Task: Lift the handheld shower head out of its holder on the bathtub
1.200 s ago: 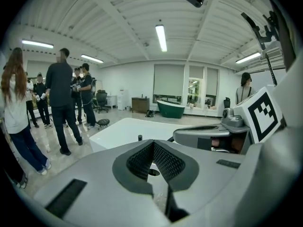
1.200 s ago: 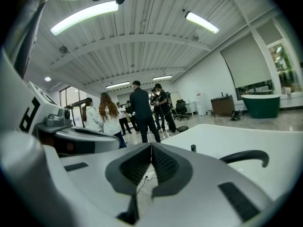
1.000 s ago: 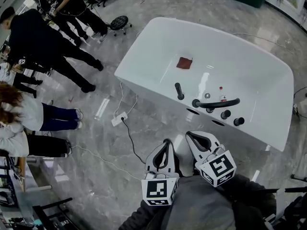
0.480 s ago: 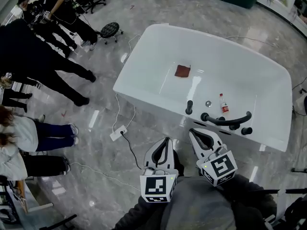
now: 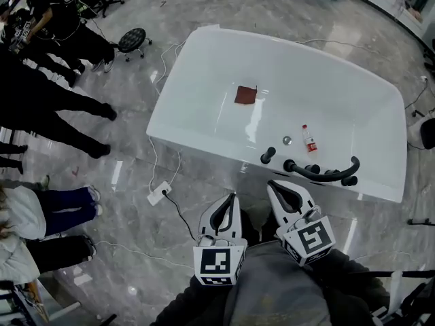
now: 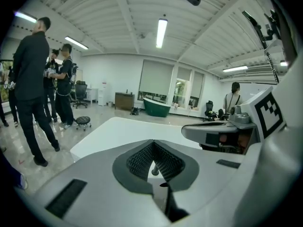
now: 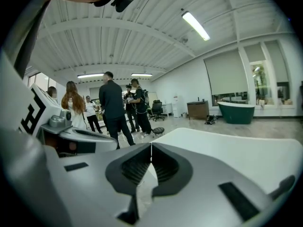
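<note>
Shower head [image 5: 268,155]: I see it seated on the bathtub's [image 5: 197,148] near rim, left of the curved black spout [image 5: 323,173].
Long axis: roughly upright, free end up (my steep view tips it toward upper right).
Left gripper [image 5: 233,197]: jaws pressed together, nothing between them, short of the tub.
Right gripper [image 5: 270,184]: likewise closed and empty.
</note>
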Demonstrator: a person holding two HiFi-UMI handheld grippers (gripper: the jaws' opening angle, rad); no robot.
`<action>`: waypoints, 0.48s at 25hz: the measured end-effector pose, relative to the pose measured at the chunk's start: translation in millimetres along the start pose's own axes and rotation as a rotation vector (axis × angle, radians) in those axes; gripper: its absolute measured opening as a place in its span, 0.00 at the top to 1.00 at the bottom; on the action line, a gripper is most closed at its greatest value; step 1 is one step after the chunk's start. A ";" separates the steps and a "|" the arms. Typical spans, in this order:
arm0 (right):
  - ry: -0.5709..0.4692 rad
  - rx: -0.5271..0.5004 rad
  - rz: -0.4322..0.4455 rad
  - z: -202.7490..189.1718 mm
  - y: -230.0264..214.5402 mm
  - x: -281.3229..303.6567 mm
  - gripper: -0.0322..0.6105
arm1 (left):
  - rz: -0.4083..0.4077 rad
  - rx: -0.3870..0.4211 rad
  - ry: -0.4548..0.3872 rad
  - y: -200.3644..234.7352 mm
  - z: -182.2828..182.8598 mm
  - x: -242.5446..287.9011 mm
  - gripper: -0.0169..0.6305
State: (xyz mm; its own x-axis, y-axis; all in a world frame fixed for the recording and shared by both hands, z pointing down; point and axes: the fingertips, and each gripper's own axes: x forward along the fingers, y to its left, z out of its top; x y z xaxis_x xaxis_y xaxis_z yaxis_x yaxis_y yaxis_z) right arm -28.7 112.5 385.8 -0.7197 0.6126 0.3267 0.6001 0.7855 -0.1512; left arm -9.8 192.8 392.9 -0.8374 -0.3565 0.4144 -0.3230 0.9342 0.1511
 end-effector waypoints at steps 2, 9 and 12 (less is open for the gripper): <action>-0.013 0.006 -0.015 1.6 -7.8 2.5 0.94 | -0.016 0.009 0.018 -1.7 -2.8 9.8 0.97; -0.051 0.040 -0.035 17.4 -53.7 24.5 0.94 | -0.015 0.047 0.060 -5.1 17.8 50.2 0.97; -0.069 0.051 -0.033 25.7 -71.1 29.6 0.94 | -0.015 0.078 0.069 -6.2 29.7 70.2 0.97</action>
State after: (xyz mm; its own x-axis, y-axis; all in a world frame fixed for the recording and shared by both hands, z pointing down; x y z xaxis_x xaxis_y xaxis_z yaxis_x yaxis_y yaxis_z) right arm -101.6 77.0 382.2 -0.7620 0.5897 0.2675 0.5584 0.8076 -0.1897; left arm -79.6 161.8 394.4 -0.8005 -0.3664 0.4742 -0.3707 0.9245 0.0885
